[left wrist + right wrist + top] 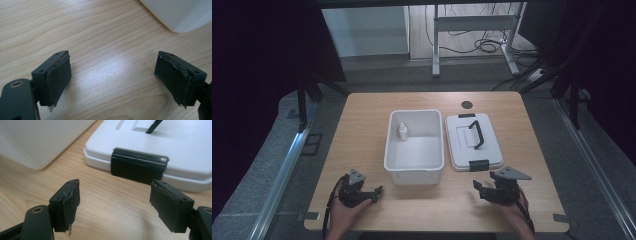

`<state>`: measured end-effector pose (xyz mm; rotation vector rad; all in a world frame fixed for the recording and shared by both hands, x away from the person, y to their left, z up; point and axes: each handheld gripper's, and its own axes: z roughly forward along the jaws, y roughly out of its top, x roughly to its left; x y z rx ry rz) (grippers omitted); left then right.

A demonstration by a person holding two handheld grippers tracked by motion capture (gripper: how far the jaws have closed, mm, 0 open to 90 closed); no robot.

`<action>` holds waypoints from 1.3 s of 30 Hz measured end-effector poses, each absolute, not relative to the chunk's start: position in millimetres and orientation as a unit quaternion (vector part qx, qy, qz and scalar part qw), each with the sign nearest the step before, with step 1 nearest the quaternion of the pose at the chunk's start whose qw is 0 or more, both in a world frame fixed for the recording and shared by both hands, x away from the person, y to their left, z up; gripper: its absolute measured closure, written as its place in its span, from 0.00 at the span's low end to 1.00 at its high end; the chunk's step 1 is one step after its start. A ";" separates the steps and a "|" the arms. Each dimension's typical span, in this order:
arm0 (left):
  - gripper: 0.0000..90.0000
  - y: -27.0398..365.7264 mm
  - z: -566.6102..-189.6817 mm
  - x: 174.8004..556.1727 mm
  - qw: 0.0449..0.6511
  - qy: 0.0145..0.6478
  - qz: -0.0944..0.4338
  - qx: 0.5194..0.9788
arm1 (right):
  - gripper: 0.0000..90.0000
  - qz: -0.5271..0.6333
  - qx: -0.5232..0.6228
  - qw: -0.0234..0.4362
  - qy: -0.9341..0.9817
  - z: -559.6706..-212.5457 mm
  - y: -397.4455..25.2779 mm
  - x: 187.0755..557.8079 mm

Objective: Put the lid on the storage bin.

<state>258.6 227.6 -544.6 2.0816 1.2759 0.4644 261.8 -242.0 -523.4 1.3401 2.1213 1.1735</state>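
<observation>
A white open bin (pixel 414 175) stands in the middle of the wooden table (pixel 362 112), with a small white bottle (pixel 403 132) upright in its far left corner. Its white lid (pixel 460 147), with a black handle (pixel 477 134) and black latches, lies flat just right of it. My left gripper (pixel 376 192) rests near the front edge, left of the bin's front, open with nothing in it (pixel 112 66). My right gripper (pixel 478 189) sits in front of the lid, also open and empty (pixel 115 192), facing the lid's near black latch (pixel 138 166).
The bin's corner (pixel 180 15) shows just ahead of the left jaws, and the bin's wall (pixel 37 140) lies left of the right jaws. A round black hole (pixel 467 104) marks the table's far side. Beyond the table stand a metal desk frame (pixel 472 30) and floor cables.
</observation>
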 end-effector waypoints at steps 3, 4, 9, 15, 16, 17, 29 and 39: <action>0.14 227.4 -544.7 259.3 0.322 0.485 0.176 0.794 | 0.27 0.410 0.475 0.179 0.758 -526.0 -242.6 264.4; 0.14 227.4 -544.7 259.2 0.322 0.485 0.176 0.794 | 0.27 0.410 0.478 0.179 0.756 -525.1 -242.7 264.4; 0.15 227.3 -544.7 258.5 0.322 0.485 0.177 0.793 | 0.27 0.404 0.482 0.191 0.754 -519.8 -239.3 265.2; 0.14 227.1 -544.7 258.6 0.323 0.484 0.176 0.794 | 0.27 0.401 0.480 0.196 0.755 -517.3 -234.4 264.0; 0.14 227.2 -544.7 258.8 0.323 0.483 0.176 0.795 | 0.27 0.393 0.479 0.199 0.759 -517.4 -231.8 263.9; 0.14 227.2 -544.7 259.0 0.323 0.482 0.175 0.795 | 0.27 0.393 0.479 0.199 0.759 -517.4 -231.8 263.9; 0.14 227.1 -544.7 258.9 0.323 0.482 0.176 0.795 | 0.33 0.378 0.465 0.196 0.776 -499.5 -231.0 266.3; 0.14 227.2 -544.7 258.7 0.323 0.482 0.175 0.795 | 0.35 0.365 0.464 0.183 0.786 -472.1 -232.9 282.8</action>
